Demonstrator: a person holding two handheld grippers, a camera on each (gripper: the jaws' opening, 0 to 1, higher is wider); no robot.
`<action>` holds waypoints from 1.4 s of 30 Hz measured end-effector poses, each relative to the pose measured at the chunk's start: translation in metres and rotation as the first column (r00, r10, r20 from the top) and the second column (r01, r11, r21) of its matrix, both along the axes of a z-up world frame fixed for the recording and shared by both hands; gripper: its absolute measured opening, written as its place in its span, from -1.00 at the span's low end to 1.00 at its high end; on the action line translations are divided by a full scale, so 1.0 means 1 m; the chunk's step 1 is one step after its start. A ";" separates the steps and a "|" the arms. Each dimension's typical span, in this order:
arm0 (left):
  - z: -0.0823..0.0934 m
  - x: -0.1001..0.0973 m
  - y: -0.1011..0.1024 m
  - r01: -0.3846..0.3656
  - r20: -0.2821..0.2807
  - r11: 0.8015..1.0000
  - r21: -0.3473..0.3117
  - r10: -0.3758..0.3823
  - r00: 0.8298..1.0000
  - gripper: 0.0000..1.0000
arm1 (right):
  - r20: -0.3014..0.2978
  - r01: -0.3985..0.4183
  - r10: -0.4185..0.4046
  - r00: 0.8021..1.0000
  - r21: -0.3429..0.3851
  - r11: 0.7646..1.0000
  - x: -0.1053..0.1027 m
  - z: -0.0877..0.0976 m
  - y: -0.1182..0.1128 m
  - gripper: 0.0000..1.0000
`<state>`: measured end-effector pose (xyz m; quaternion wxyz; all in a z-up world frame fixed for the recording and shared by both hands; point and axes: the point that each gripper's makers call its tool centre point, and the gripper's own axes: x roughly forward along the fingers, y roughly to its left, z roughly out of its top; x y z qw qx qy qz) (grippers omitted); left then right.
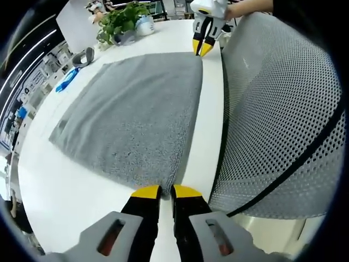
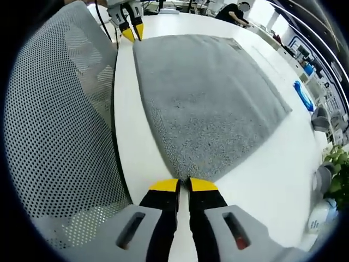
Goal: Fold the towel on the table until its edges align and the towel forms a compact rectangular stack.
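**Both grippers at the towel's near corners**

The grey towel lies flat on the white table, spread wide, its long near edge running alongside the table edge. In the left gripper view the left gripper sits at 6 o'clock, yellow tips nearly closed and meeting a towel corner; whether cloth is pinched between them I cannot tell. The right gripper shows at 1 o'clock at the other near corner, tips close together, a hand behind it.

In the right gripper view the right gripper is at 6 o'clock against its corner, same narrow gap, grasp unclear.

Bare tabletop borders the towel on its far sides. A grey mesh chair back stands just beside the table edge, at 3 o'clock in the left gripper view.

At the table's end: a potted plant, a blue object, a grey roll-like item. Shelving and desks lie beyond. No legible writing.
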<state>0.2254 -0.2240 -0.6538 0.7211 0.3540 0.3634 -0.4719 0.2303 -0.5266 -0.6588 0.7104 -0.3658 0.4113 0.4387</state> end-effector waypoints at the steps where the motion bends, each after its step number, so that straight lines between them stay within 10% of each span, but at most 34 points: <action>1: 0.000 0.000 0.000 -0.002 -0.001 1.000 0.000 0.002 1.000 -0.84 | -0.001 0.001 -0.001 1.000 -0.001 1.000 0.000 -0.001 0.000 -0.93; 20: 0.012 0.004 -0.006 -0.174 -0.023 0.978 -0.117 0.173 0.985 -0.96 | -0.115 0.202 -0.187 0.976 0.139 0.970 0.002 0.007 0.003 -1.00; 26: 0.040 0.012 -0.014 -0.255 -0.010 0.932 -0.257 0.261 0.965 -0.96 | -0.176 0.336 -0.294 0.940 0.312 0.889 0.009 0.031 0.012 -1.00; 42: 0.100 0.033 -0.022 -0.334 -0.029 0.805 -0.490 0.368 0.929 -0.96 | -0.147 0.437 -0.425 0.893 0.503 0.745 0.021 0.082 0.004 -1.00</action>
